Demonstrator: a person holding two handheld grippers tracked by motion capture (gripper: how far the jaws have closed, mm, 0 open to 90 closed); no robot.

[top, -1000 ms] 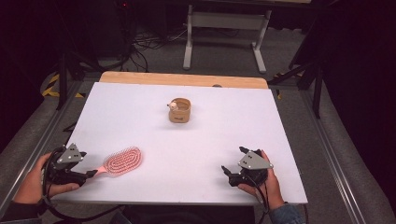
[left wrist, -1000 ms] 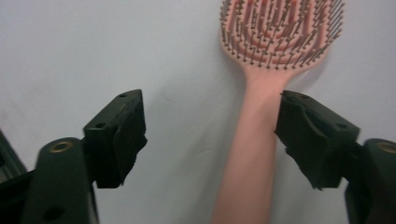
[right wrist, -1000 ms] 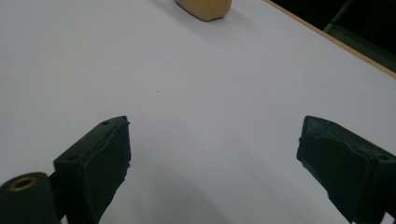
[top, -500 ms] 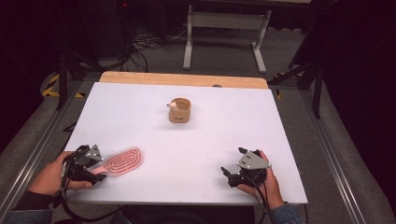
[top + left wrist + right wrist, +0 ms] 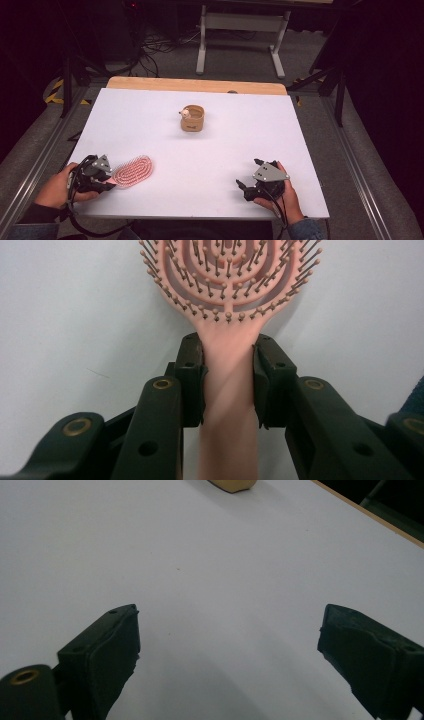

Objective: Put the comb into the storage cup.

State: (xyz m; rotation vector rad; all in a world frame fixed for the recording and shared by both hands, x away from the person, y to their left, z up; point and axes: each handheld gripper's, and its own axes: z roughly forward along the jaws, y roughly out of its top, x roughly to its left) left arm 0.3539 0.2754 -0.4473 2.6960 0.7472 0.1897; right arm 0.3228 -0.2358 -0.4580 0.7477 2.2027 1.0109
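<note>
Left gripper closing, now pinching pink hairbrush handle between pads; brush head lying ahead on table. Right gripper idling, spread wide. Advise squaring grip before lifting.

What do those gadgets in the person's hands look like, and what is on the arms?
Each is a black handheld device: the left gripper and right gripper carry a grey three-cornered plate on top, brass-coloured rivets at the jaw links and trail a black cable. The jaws are chunky black blocks. The sleeves look like blue denim.
</note>
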